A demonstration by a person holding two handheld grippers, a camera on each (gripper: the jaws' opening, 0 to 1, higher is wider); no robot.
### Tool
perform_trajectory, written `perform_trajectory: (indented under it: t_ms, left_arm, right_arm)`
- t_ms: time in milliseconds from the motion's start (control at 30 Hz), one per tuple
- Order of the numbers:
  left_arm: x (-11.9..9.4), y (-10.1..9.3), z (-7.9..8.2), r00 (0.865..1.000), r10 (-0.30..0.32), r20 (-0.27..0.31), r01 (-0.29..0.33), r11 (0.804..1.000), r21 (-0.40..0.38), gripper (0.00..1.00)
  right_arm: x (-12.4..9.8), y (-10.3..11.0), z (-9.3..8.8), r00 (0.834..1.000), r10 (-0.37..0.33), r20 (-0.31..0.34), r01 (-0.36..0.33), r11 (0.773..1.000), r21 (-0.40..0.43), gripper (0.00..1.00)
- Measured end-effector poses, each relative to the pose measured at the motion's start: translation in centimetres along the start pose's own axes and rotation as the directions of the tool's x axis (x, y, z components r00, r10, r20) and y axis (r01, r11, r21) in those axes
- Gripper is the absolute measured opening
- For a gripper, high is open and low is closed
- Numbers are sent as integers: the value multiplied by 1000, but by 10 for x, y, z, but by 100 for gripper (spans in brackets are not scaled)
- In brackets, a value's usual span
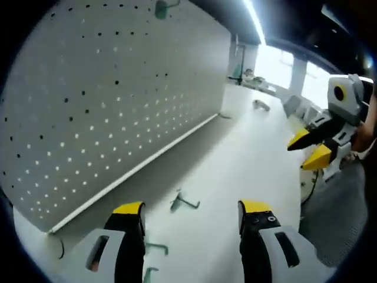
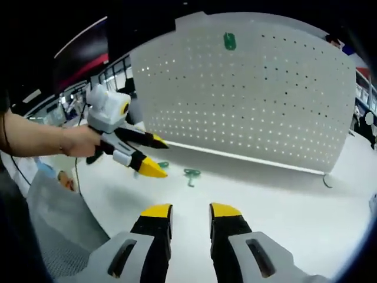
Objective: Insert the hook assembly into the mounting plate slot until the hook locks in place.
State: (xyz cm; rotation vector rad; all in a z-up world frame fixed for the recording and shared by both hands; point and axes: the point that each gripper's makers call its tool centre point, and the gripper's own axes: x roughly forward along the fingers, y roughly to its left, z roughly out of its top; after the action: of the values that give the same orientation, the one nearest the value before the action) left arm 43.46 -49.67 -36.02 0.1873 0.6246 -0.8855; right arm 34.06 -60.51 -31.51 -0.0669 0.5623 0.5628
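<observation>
The white pegboard mounting plate (image 1: 112, 112) (image 2: 253, 94) stands upright on the white table. One green hook (image 1: 160, 9) (image 2: 229, 40) hangs near its top edge. Loose green hooks lie on the table in front of the board: one (image 1: 184, 202) (image 2: 190, 174) between my left jaws' tips, and two more (image 1: 156, 249) (image 2: 163, 165) close to the left jaw. My left gripper (image 1: 192, 207) (image 2: 156, 156) hovers open just above them, holding nothing. My right gripper (image 2: 190, 210) (image 1: 300, 153) is open and empty, farther back over bare table.
A grey mesh mat (image 1: 336, 218) (image 2: 59, 218) hangs past the table's edge. A small metal piece (image 1: 261, 105) lies far along the table. A thin wire loop (image 2: 326, 180) sits at the board's foot. A person's hand (image 2: 76, 141) holds the left gripper.
</observation>
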Motion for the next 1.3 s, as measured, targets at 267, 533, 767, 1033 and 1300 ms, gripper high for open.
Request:
perform_trajectory:
  t_ms: [267, 533, 767, 1033, 1300]
  left_arm:
    - [17, 2, -10, 998, -25, -50, 26, 1000, 7, 55]
    - [29, 16, -14, 998, -13, -60, 15, 999, 29, 42]
    - [38, 19, -17, 998, -18, -67, 21, 999, 42, 37]
    - [45, 20, -19, 997, -33, -76, 38, 998, 54, 37]
    - [54, 21, -18, 995, -50, -86, 57, 995, 84, 35]
  right_arm:
    - [0, -4, -5, 1000, -4, -12, 4, 1000, 26, 20]
    - [4, -6, -8, 1000, 7, -25, -6, 999, 40, 18]
    - [8, -9, -17, 998, 13, -57, -11, 999, 38, 18]
    - [11, -7, -17, 998, 18, -66, -16, 999, 35, 18]
    - [11, -12, -20, 998, 1, -69, 2, 999, 50, 18]
